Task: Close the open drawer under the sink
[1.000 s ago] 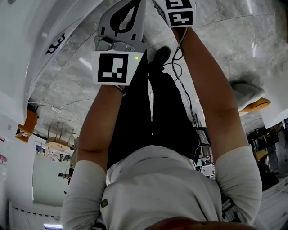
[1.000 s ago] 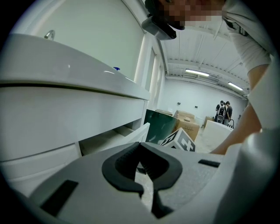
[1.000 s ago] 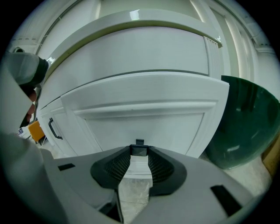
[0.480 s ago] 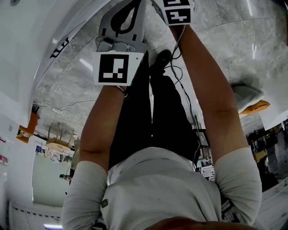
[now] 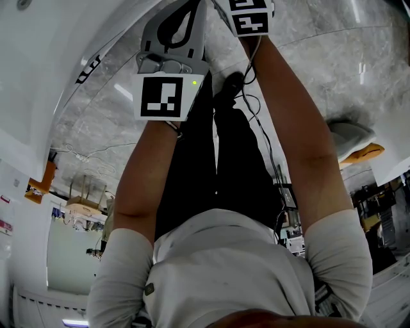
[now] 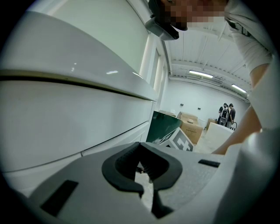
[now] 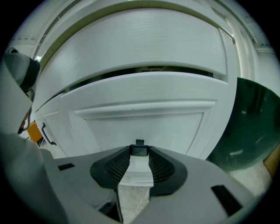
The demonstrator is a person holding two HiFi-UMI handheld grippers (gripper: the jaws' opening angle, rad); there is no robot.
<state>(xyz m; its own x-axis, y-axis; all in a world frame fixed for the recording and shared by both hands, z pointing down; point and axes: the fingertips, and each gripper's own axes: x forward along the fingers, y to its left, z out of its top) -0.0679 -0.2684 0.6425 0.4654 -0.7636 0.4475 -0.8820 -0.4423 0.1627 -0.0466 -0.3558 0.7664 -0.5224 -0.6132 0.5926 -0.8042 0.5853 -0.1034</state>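
Observation:
The right gripper view faces the white panelled drawer front (image 7: 144,118) at close range. A dark slit runs along its top, under the curved white sink edge (image 7: 131,39). My right gripper (image 7: 140,154) is open, its jaws having just widened. A small black knob (image 7: 139,142) on the drawer front sits right at its tips. In the head view only that gripper's marker cube (image 5: 253,16) shows, at the top edge. My left gripper (image 5: 191,5) is held out beside it, shut on nothing, and its tips (image 6: 140,145) meet next to the white cabinet side (image 6: 65,122).
A dark green box (image 7: 253,127) stands close to the right of the drawer and also shows as the green box (image 6: 164,127) ahead of the left gripper. Cardboard boxes (image 6: 190,127) and people (image 6: 227,113) are far behind. My legs, a shoe (image 5: 227,80) and a cable (image 5: 269,147) hang over the marble floor.
The right gripper's marker cube has slid slightly further up towards the head view's top edge. The left gripper and arm have stayed almost where they were.

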